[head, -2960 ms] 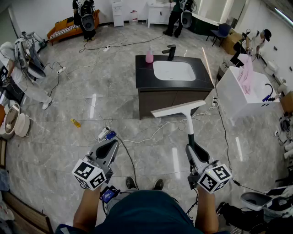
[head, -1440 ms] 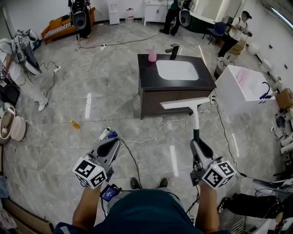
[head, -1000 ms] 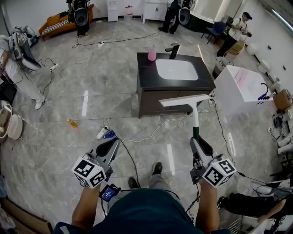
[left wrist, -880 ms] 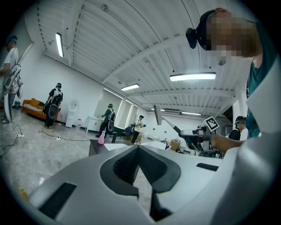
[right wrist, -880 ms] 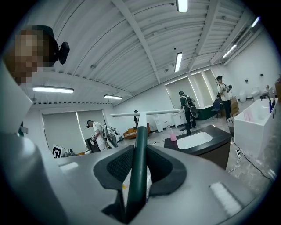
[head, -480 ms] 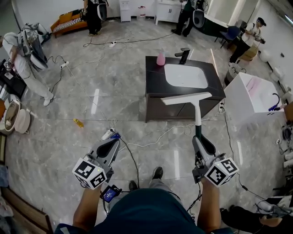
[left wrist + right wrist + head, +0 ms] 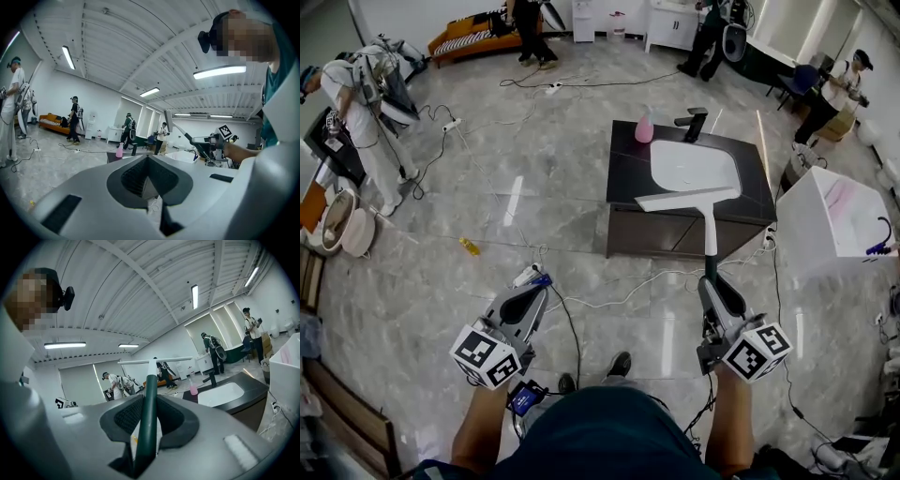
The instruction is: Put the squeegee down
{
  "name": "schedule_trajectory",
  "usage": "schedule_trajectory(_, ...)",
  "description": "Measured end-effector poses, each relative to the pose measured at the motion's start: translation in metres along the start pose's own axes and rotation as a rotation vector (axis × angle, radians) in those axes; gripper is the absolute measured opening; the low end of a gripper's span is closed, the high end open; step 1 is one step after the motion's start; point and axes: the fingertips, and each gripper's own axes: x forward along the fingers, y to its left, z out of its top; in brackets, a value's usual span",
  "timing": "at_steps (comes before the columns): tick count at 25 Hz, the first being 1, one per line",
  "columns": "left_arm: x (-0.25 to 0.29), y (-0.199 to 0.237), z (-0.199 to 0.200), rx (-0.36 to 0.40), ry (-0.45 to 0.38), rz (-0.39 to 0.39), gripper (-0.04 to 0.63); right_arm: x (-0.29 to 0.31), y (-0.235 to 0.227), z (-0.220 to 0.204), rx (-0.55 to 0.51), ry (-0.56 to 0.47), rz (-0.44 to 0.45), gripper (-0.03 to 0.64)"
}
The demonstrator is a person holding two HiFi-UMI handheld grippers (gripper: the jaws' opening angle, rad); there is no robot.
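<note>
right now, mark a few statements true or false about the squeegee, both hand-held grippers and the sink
1. The right hand-held gripper is shut on the squeegee by its green handle. True.
2. The left hand-held gripper carries a pink bottle. False: its jaws are together with nothing in them. The pink bottle stands on the sink counter.
3. The squeegee lies flat on the floor. False: it is held up in the air, blade at the far end.
4. A black faucet stands behind the white basin, near the bottle. True.
</note>
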Motion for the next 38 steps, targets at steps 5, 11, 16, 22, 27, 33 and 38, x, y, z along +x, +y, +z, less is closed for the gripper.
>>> schedule_trajectory(5, 0.016, -0.003, 0.004, 0.002, 0.001, 0.046, 0.005, 0.014, -0.021, 0.010, 0.008, 0.012, 0.041, 0.098)
schedule_trajectory(11, 0.038, -0.004, 0.009, 0.005, -0.006, 0.090, 0.005, 0.024, -0.049, 0.019, 0.020, 0.019, 0.069, 0.098)
schedule_trajectory(16, 0.058, -0.010, 0.016, 0.019, 0.006, 0.110, 0.005, 0.028, -0.073, 0.025, 0.031, 0.021, 0.081, 0.098)
schedule_trajectory(22, 0.083, -0.020, 0.021, 0.028, -0.004, 0.110, 0.005, 0.029, -0.095, 0.030, 0.042, 0.023, 0.088, 0.098)
schedule_trajectory(27, 0.097, -0.023, 0.024, 0.042, 0.012, 0.095, 0.005, 0.033, -0.106, 0.029, 0.061, 0.019, 0.079, 0.098)
schedule_trajectory(33, 0.108, -0.013, 0.026, 0.046, 0.014, 0.057, 0.005, 0.031, -0.107, 0.029, 0.055, 0.006, 0.044, 0.098)
schedule_trajectory(38, 0.127, 0.004, 0.028, 0.050, 0.015, -0.018, 0.005, 0.034, -0.108, 0.029, 0.047, -0.017, -0.017, 0.100)
